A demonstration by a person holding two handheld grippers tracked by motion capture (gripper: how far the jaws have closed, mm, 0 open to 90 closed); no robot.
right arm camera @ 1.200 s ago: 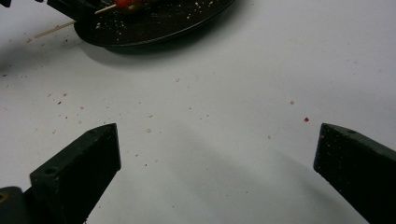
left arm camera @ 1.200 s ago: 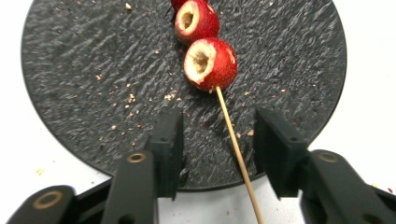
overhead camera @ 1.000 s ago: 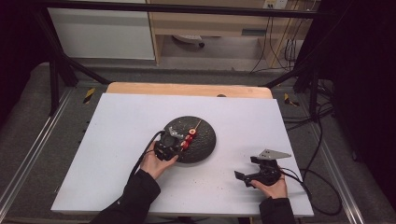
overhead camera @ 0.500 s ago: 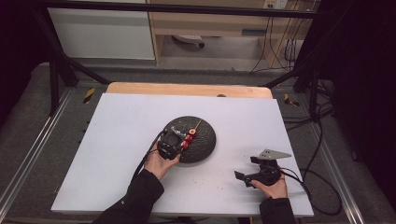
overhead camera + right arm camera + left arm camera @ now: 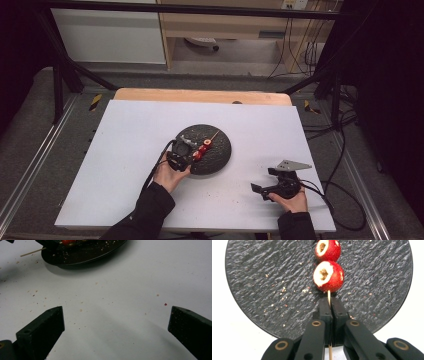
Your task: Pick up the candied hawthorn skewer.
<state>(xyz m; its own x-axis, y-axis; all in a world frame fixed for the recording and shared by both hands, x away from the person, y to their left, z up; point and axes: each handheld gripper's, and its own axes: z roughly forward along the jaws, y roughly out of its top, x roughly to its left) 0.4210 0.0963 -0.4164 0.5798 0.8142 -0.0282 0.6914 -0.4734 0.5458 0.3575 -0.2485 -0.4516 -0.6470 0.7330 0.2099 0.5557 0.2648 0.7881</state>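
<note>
Wooden skewer now sat pinched between the left gripper's jaws, which had just been closing onto it, so the stick looked secured for lifting. Just ahead of the pads, two cored red fruits were threaded on it, over the dark slate plate. Well apart, the right gripper stood spread over bare table.
</note>
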